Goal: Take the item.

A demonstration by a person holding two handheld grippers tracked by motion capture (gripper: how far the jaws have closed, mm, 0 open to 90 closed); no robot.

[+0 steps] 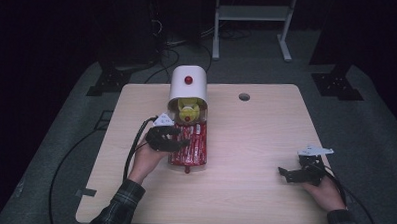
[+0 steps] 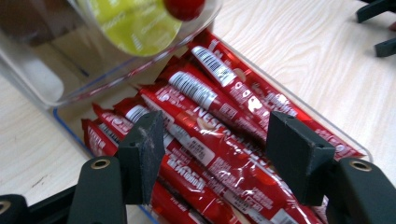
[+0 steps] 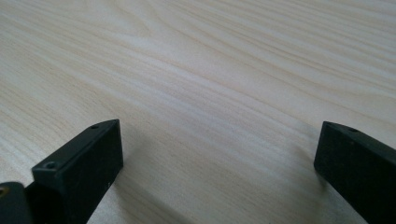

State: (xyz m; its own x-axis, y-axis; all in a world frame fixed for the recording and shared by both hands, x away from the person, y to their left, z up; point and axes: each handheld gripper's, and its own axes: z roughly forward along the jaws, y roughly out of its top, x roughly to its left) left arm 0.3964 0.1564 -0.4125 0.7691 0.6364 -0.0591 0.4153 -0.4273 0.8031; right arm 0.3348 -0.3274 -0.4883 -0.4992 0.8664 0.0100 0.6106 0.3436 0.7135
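Observation:
A clear tray [image 1: 203,159] of several red snack sticks [image 1: 193,144] lies mid-table in the high view. Its white domed lid [image 1: 188,85] with a red knob [image 1: 188,80] stands tipped up behind it, with yellow packets [image 1: 189,111] under it. My left gripper [image 1: 183,141] hovers open over the tray's left side. In the left gripper view the jaws straddle the red sticks [image 2: 219,144] without touching them, and the clear lid [image 2: 70,70] and a yellow packet [image 2: 135,23] lie beyond. My right gripper [image 1: 286,172] rests open low over bare table [image 3: 210,93] at the right.
The wooden table [image 1: 256,129] has a round cable hole [image 1: 244,97] near its far edge. Cables trail off the left edge to the floor. A white shelf frame [image 1: 252,24] stands beyond the table.

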